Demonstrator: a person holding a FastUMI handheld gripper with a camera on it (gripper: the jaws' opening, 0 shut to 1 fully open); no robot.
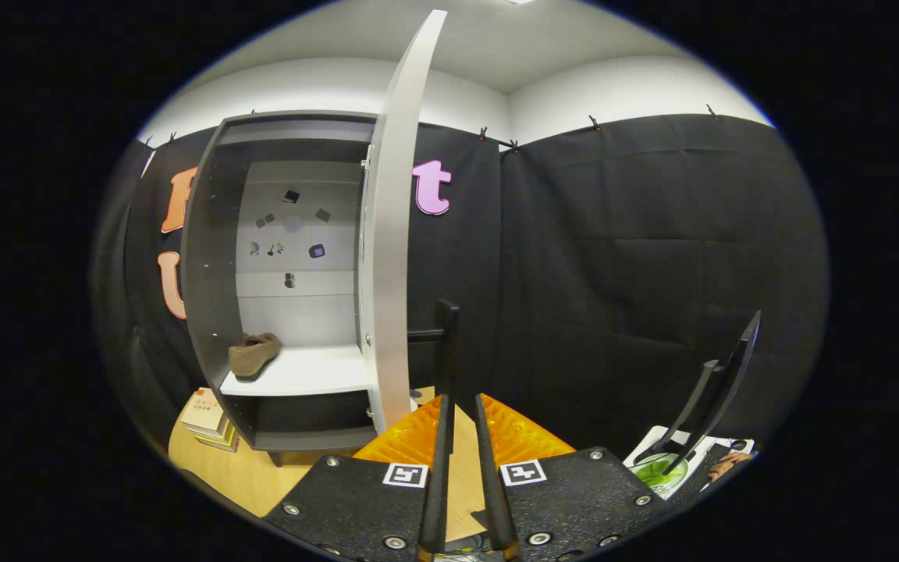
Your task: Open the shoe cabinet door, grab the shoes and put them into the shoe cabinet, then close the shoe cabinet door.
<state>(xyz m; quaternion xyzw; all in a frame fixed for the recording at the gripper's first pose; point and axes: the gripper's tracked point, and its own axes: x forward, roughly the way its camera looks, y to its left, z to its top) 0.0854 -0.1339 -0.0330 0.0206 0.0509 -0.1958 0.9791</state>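
My claw (461, 406) sits low over the tabletop (262, 476), its two fingers drawn nearly together with just a thin slit between them and nothing pinched there. I'll place everything from the cabinet (286, 281).

The cabinet stands on the tabletop ahead of my fingers and off to their left, dark-sided with a pale inside. Its door (399, 226) is swung wide open, so I see it edge-on as a tall pale strip along the cabinet's right side, coming down to just left of my fingertips. Inside, on the white shelf (301, 371), one brown shoe (253, 353) lies at the left end, close to the cabinet's left wall. Some small dark marks dot the back panel above the shelf; I cannot tell what they are. Below the shelf is a darker, lower compartment.

At the foot of the cabinet's left side a few books (207, 417) lie stacked on the tabletop. Right of the door a thin dark post (446, 343) rises just beyond my fingertips. Well to the right of the cabinet, a dark stand (719, 382) leans upright over something white and green that I cannot identify.
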